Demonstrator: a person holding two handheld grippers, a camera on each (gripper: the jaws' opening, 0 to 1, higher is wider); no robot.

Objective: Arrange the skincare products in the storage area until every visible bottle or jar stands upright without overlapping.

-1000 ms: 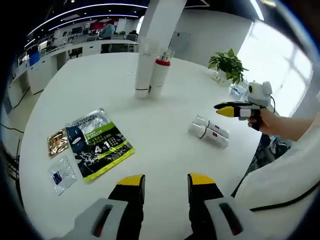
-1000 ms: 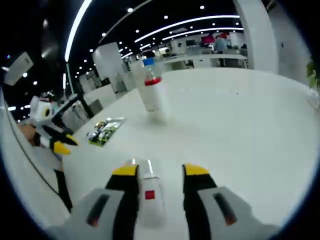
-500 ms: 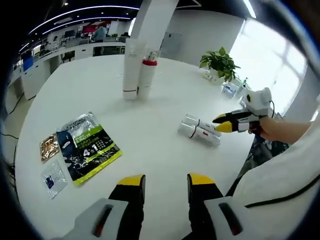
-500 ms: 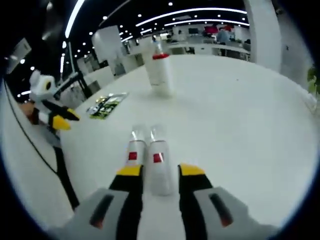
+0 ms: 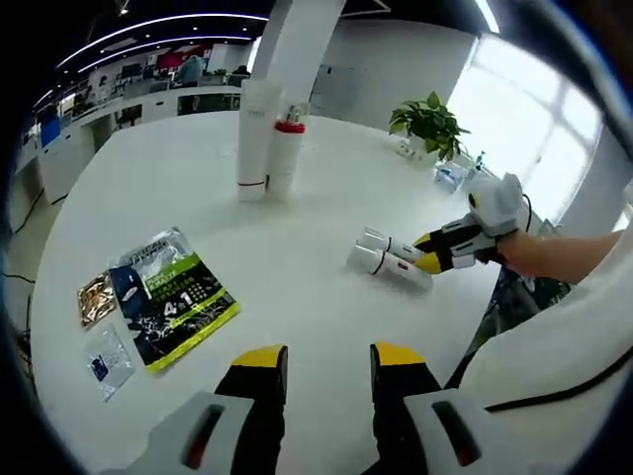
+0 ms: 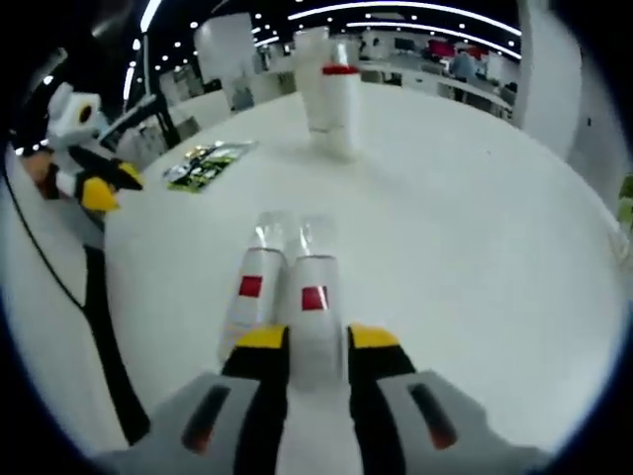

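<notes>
On a round white desk (image 5: pixel 326 297), the right claw (image 6: pixel 304 338) reaches in low, its jaws closed around 1 of 2 tubes (image 6: pixel 315 317) lying side by side. The left claw (image 5: pixel 326 354) hovers apart, jaws parted and empty. 2 bottles (image 5: pixel 269 148) stand upright beyond.

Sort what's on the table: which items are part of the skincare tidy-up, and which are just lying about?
Job items:
two white tubes with red labels, lying flat
tall white bottle
red-capped white bottle

Lying about:
green-and-black packet
gold sachet
clear sachet
potted plant
</notes>
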